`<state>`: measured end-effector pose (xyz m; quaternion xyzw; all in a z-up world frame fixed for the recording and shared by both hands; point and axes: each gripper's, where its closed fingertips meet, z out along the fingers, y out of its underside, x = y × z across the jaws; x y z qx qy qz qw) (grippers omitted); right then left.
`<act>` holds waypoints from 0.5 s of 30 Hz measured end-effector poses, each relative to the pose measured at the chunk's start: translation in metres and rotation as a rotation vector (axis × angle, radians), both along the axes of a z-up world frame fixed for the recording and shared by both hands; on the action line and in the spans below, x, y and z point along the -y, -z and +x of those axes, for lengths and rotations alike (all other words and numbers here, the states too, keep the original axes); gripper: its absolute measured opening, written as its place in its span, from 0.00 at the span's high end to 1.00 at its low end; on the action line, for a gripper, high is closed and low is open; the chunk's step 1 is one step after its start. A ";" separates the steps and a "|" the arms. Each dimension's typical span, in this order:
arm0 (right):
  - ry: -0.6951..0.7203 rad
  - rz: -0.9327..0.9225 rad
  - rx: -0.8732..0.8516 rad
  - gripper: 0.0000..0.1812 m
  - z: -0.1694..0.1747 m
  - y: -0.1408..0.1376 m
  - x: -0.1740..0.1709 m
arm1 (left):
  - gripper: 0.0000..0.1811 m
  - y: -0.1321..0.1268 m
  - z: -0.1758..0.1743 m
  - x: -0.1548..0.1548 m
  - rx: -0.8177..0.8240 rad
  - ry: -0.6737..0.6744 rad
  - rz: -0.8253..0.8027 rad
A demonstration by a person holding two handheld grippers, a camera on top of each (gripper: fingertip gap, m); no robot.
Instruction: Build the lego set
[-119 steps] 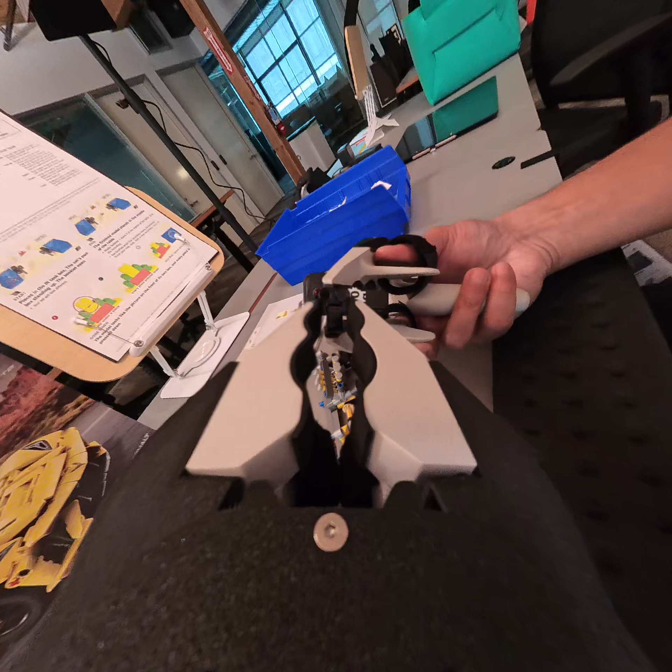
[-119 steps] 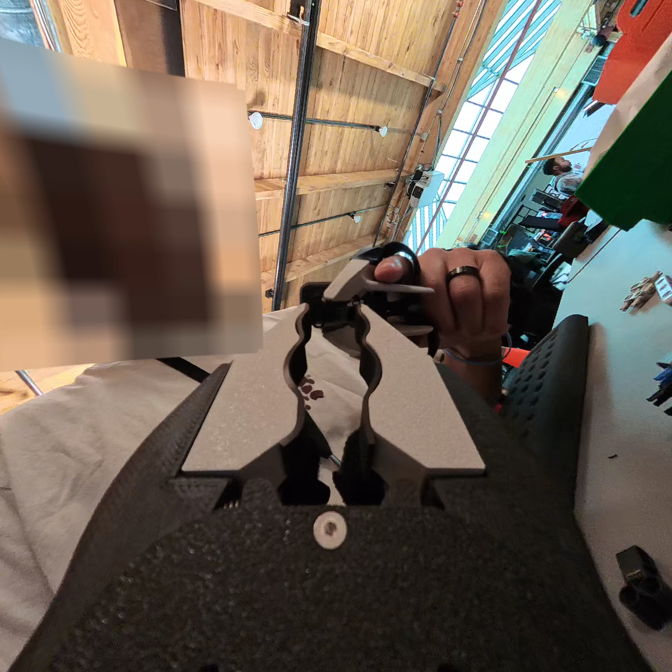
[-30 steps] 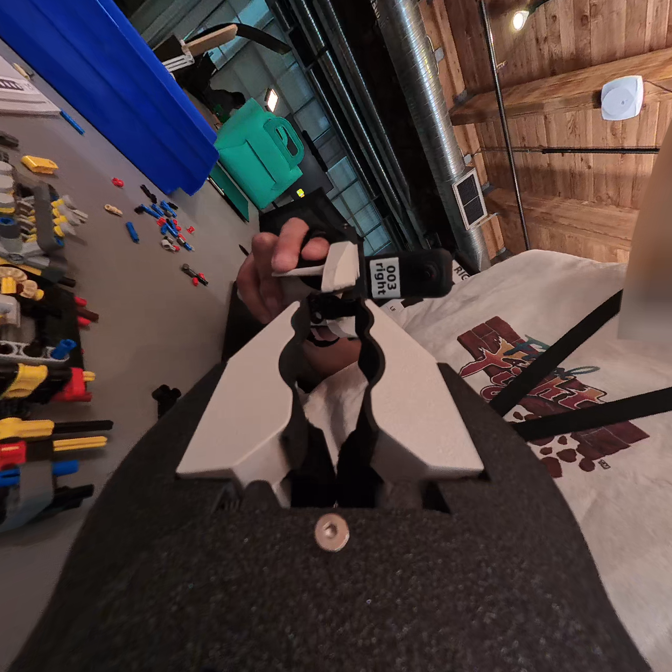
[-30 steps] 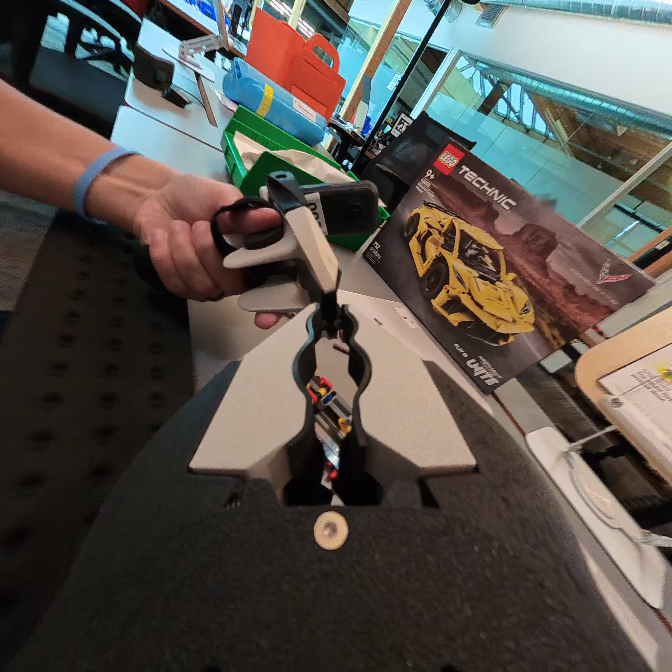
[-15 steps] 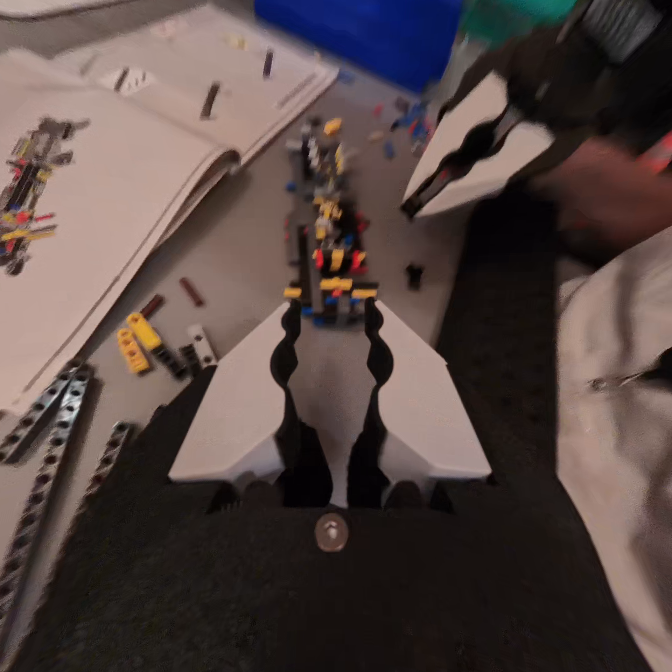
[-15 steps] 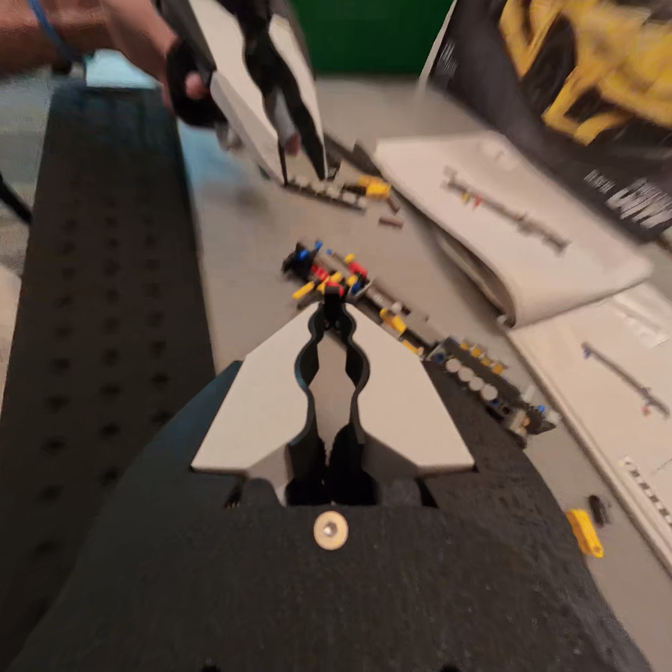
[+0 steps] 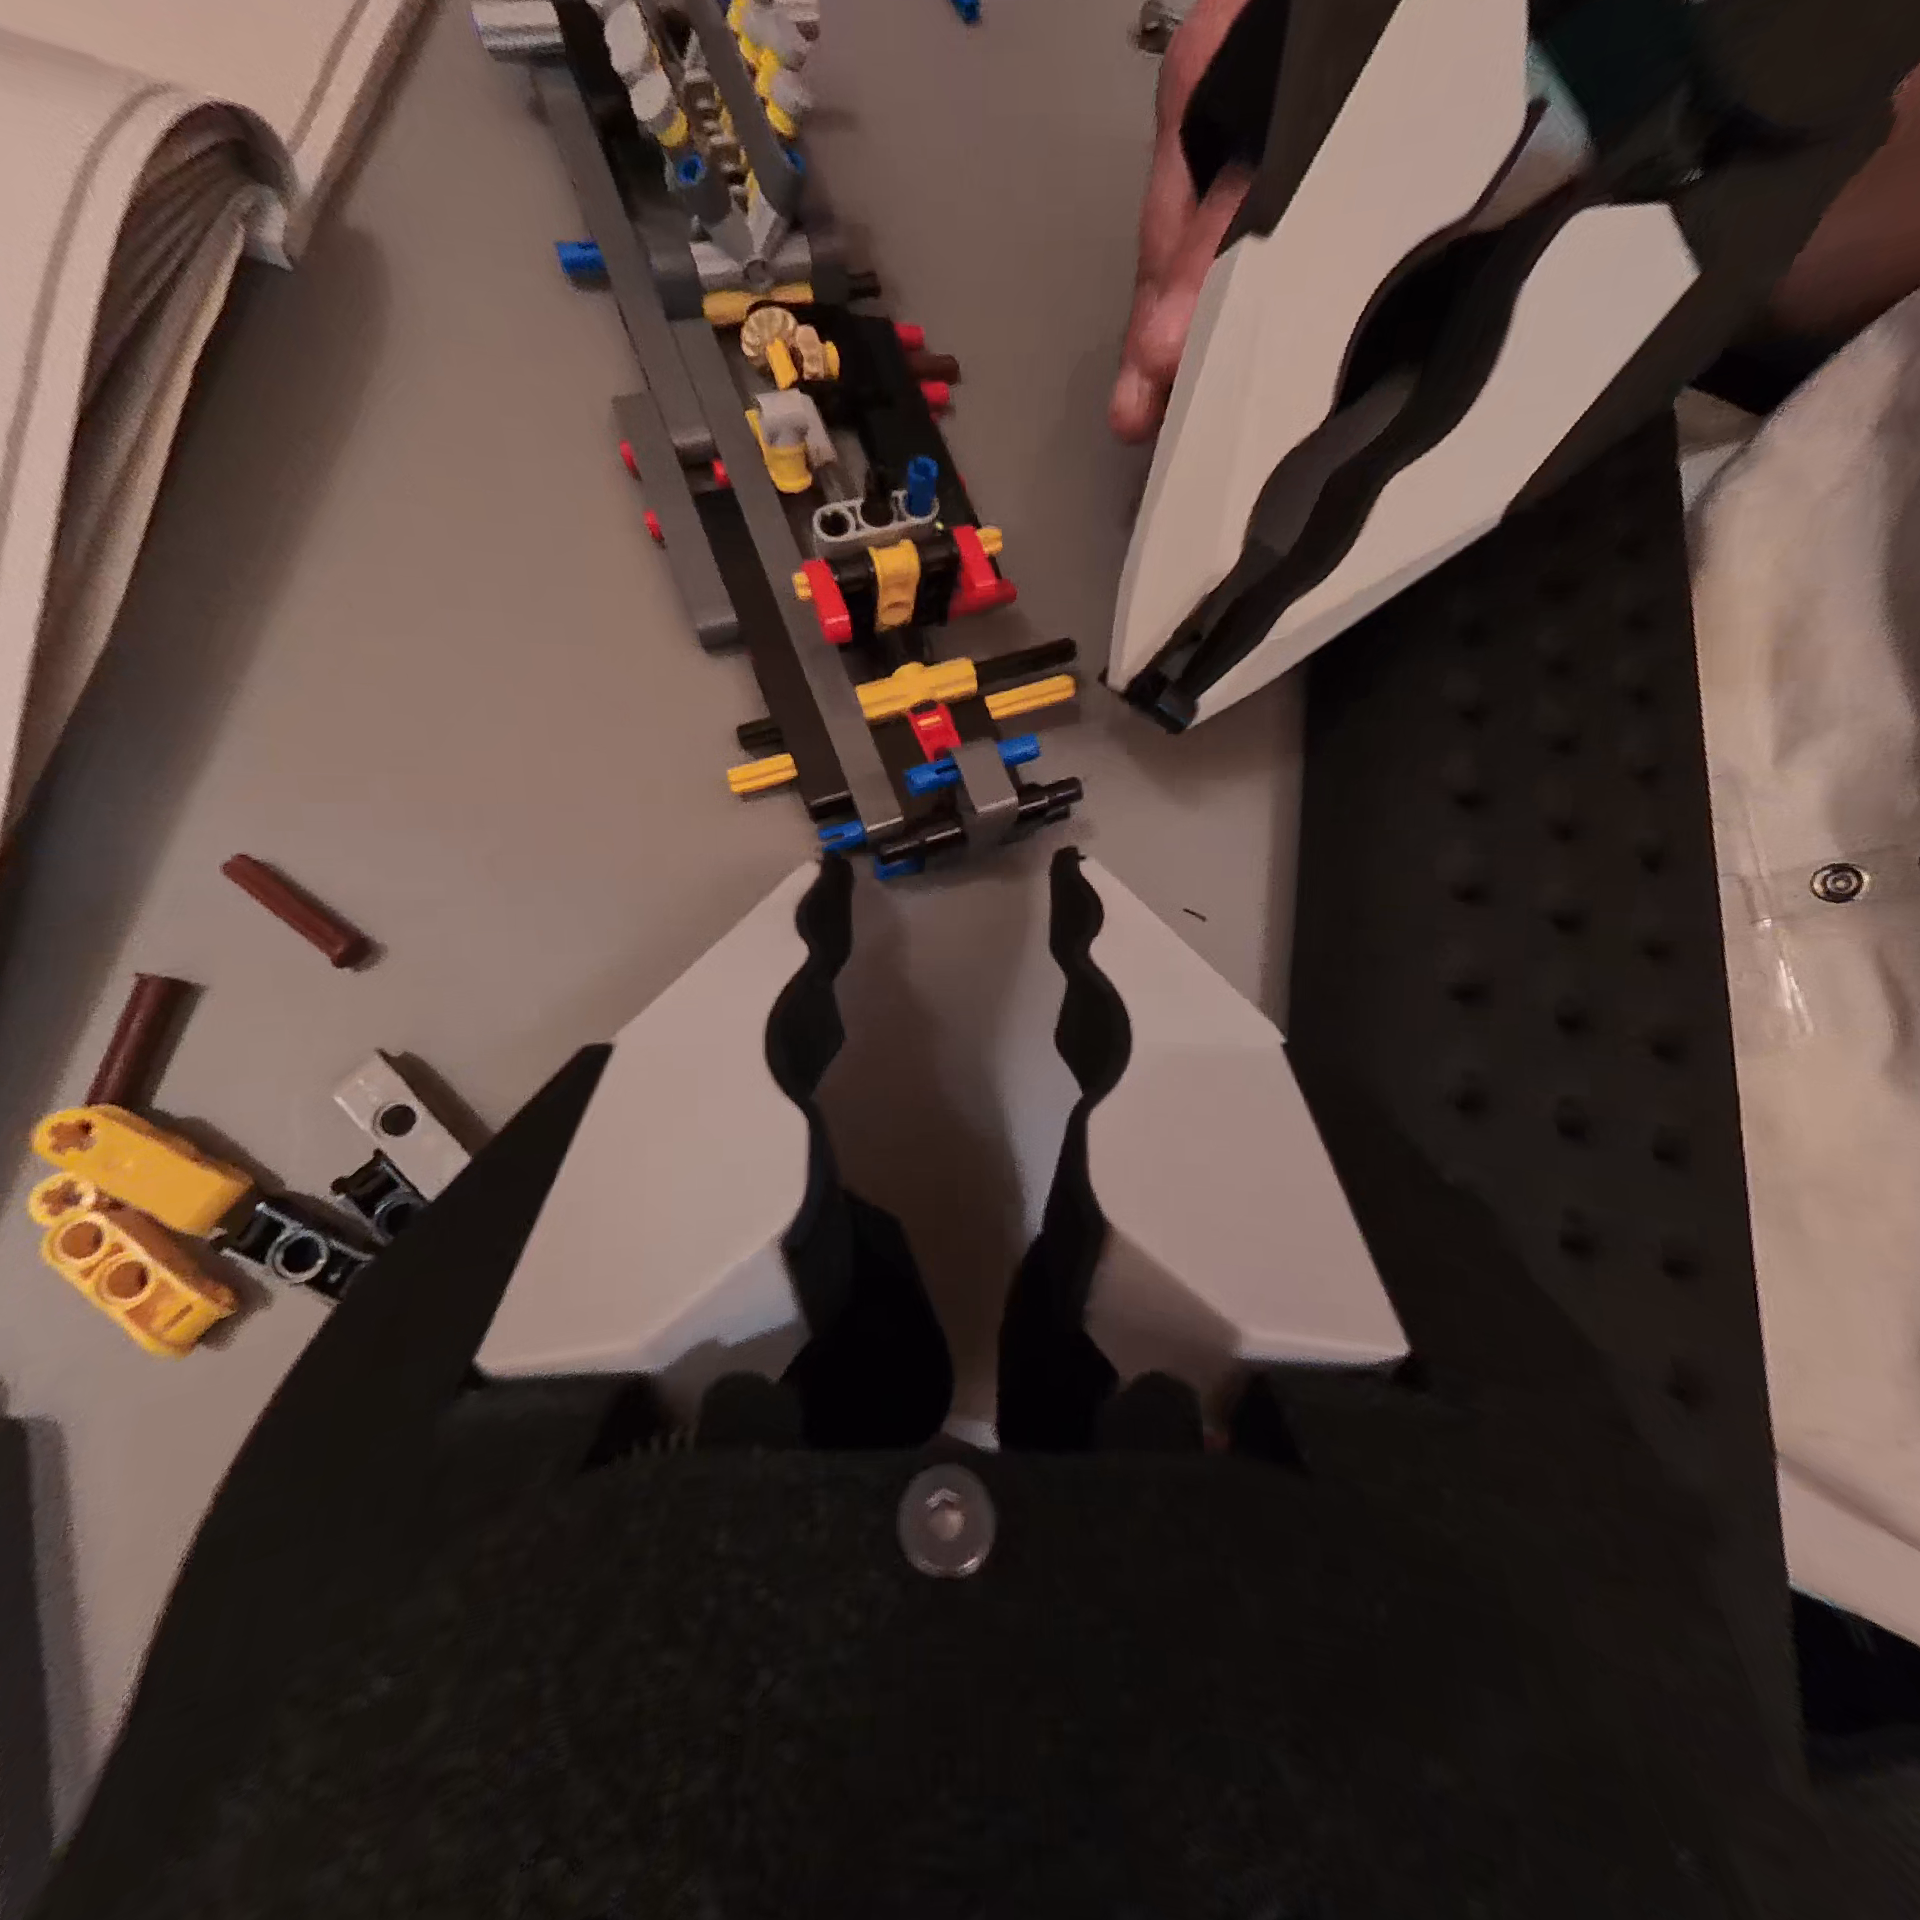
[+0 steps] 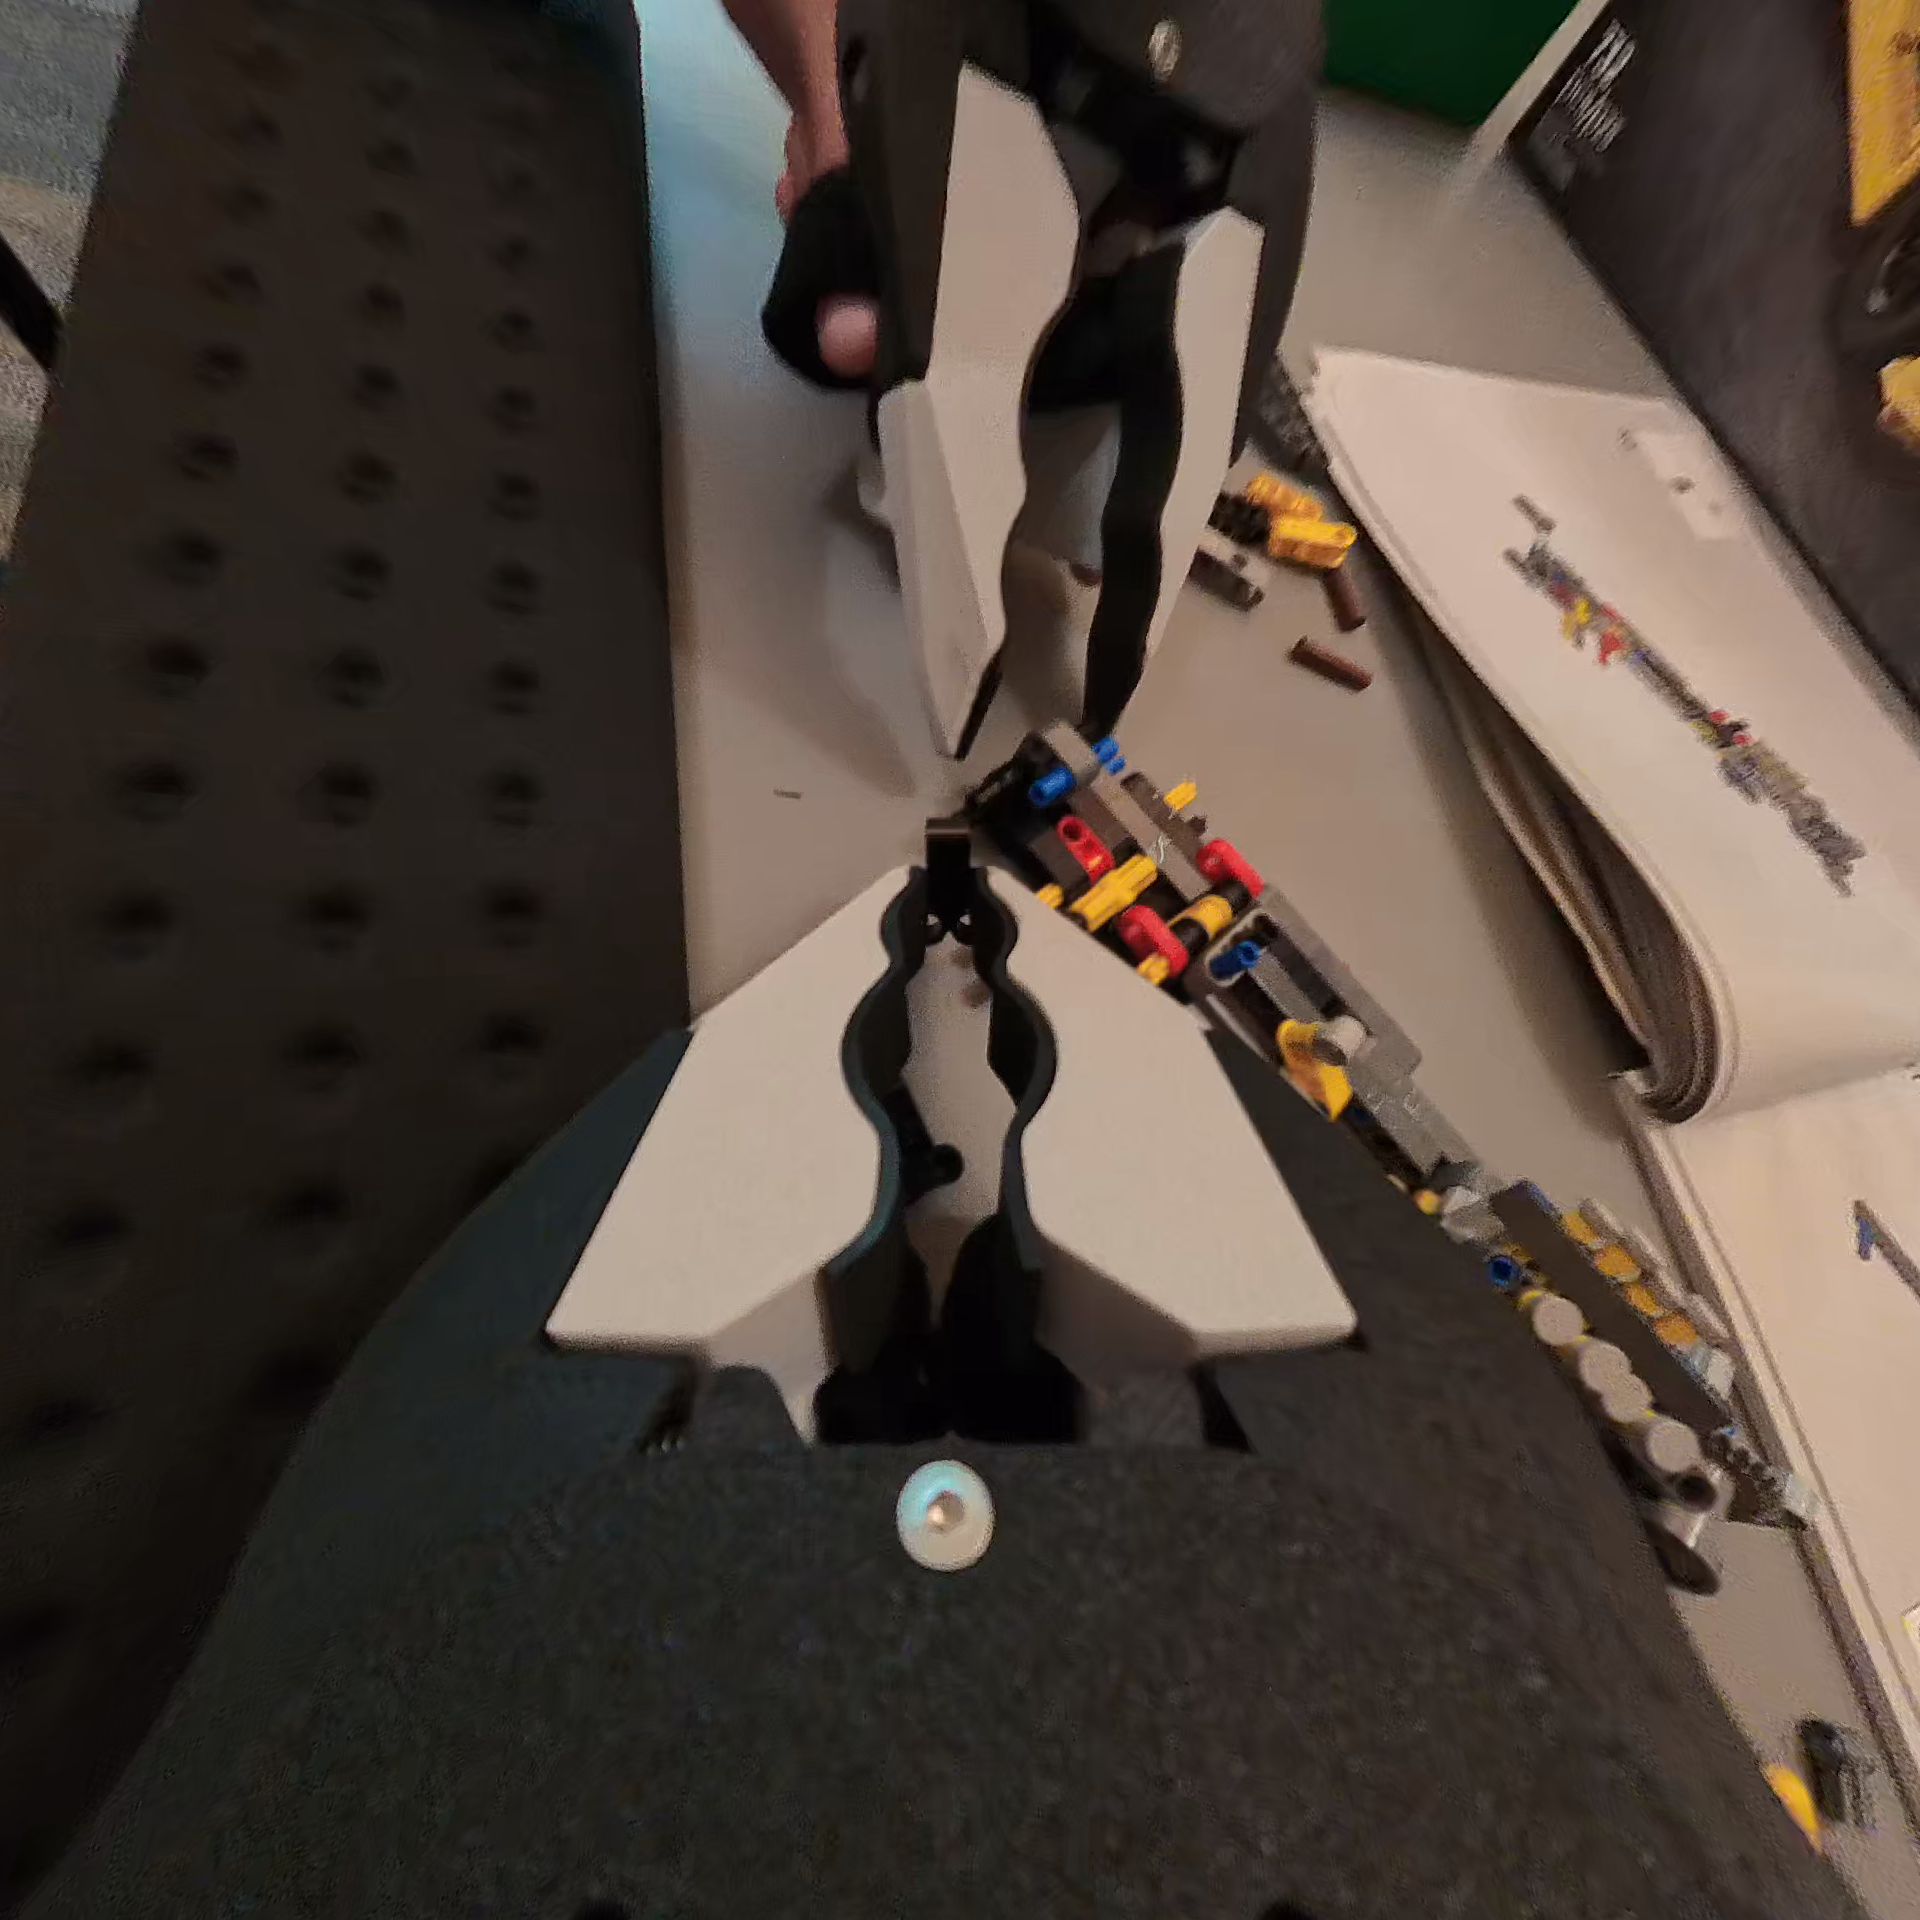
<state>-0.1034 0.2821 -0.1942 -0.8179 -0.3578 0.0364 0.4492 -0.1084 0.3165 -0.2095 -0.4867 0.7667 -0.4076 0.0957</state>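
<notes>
My left gripper (image 7: 943, 868) is released; the lego frame (image 7: 831, 540) lies at twelve o'clock. My right gripper (image 8: 948, 883) grasps a black piece (image 8: 945, 847).

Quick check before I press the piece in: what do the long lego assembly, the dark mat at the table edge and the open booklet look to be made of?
Long lego assembly: hard moulded plastic, smooth, slightly glossy, going by the crisp pins and beams. Dark mat: looks like matte rubber or foam with a grid of dimples; which one is unclear. Open booklet: paper, with a curled stack of thin printed pages.
</notes>
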 end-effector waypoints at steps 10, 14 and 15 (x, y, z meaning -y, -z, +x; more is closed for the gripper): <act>0.041 0.084 0.094 0.96 0.004 -0.007 0.001 | 0.83 -0.005 0.005 0.026 0.065 0.073 0.033; 0.060 0.089 0.011 0.96 0.006 -0.020 0.017 | 0.83 -0.018 0.007 0.042 0.137 0.070 0.032; 0.060 0.097 0.016 0.96 0.007 -0.021 0.019 | 0.83 -0.019 0.007 0.045 0.144 0.069 0.040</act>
